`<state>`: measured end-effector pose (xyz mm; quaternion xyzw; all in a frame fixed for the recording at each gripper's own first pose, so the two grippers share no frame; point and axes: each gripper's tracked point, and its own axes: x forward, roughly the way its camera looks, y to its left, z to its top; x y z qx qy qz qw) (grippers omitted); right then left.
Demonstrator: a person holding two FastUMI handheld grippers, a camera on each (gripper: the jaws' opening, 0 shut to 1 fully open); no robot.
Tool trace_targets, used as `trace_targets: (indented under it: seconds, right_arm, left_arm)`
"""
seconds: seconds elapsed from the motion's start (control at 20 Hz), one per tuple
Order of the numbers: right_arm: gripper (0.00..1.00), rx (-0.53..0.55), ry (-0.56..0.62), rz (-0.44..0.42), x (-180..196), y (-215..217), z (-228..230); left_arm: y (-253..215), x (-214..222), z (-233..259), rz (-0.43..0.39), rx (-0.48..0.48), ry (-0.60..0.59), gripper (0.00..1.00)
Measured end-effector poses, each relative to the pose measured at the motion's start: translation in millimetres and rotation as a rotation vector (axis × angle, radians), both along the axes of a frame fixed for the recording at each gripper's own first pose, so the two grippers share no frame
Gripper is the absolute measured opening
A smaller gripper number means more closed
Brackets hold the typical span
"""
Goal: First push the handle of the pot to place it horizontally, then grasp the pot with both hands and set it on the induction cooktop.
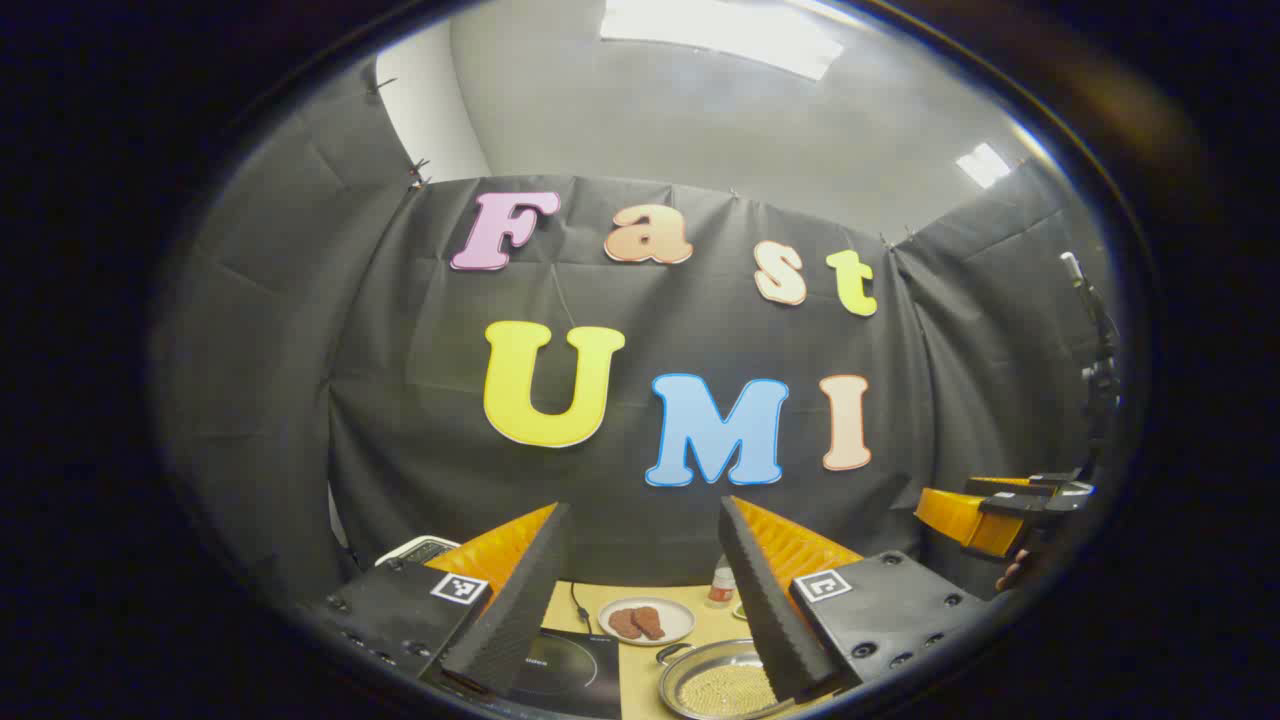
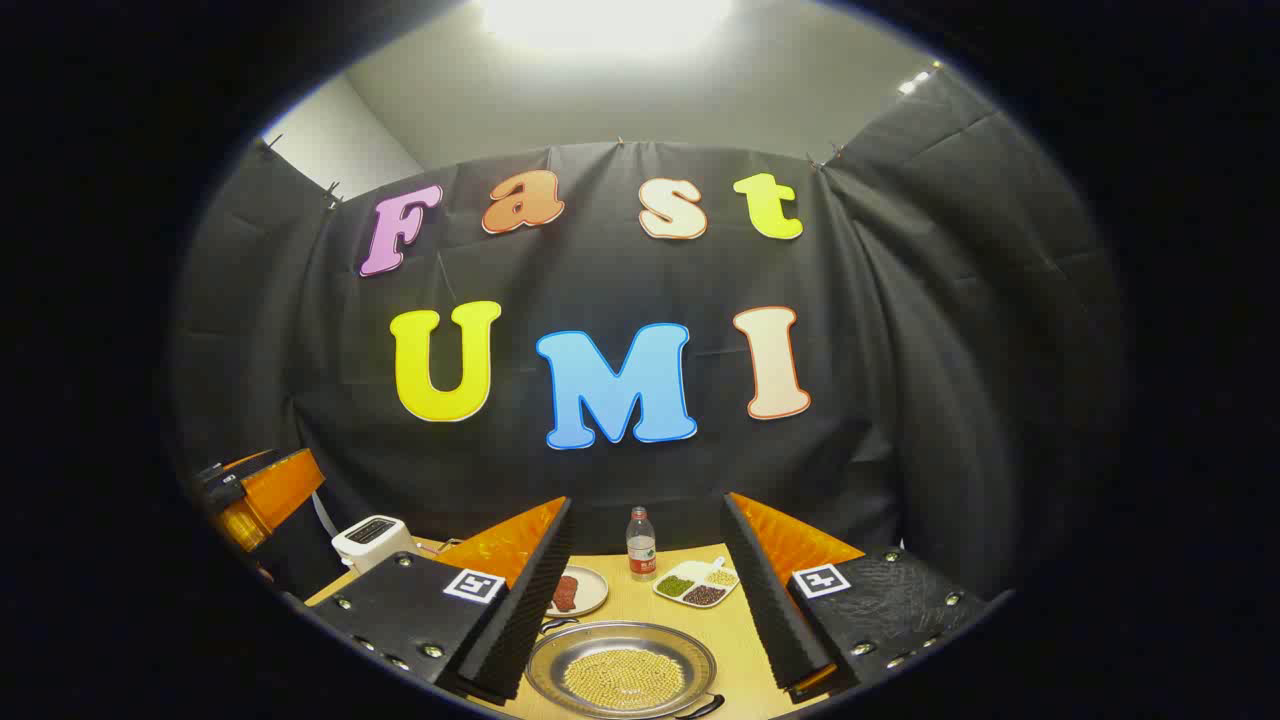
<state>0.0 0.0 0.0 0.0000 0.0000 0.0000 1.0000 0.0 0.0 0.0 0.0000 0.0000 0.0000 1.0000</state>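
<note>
Pot (image 2: pixel 622 673) lies below, between right gripper's (image 2: pixel 640 640) jaws (spread).

pot (image 2: pixel 622 667): shiny metal — smooth rim
induction cooktop (image 1: pixel 565 668): glossy dark glass-like top
table (image 2: pixel 690 620): matt light wood
bottle (image 2: pixel 641 545): clear plastic
plate (image 1: pixel 646 621): smooth, pale — glazed look

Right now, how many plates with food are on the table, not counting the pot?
2. A round plate with reddish-brown pieces sits behind the pot, to its left. A divided dish of beans sits by the bottle, farther right. The fingers may hide more.
</note>
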Motion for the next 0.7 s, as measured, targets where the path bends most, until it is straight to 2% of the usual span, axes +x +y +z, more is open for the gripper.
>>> trace_targets:
  seconds: [0.7]
  right_arm:
    - [0.89, -0.009, 0.025, -0.025, -3.4, -10.8, -14.0]
  left_arm:
    - [5.3, -9.3, -16.6, 0.007, 0.005, 0.046, 0.95]
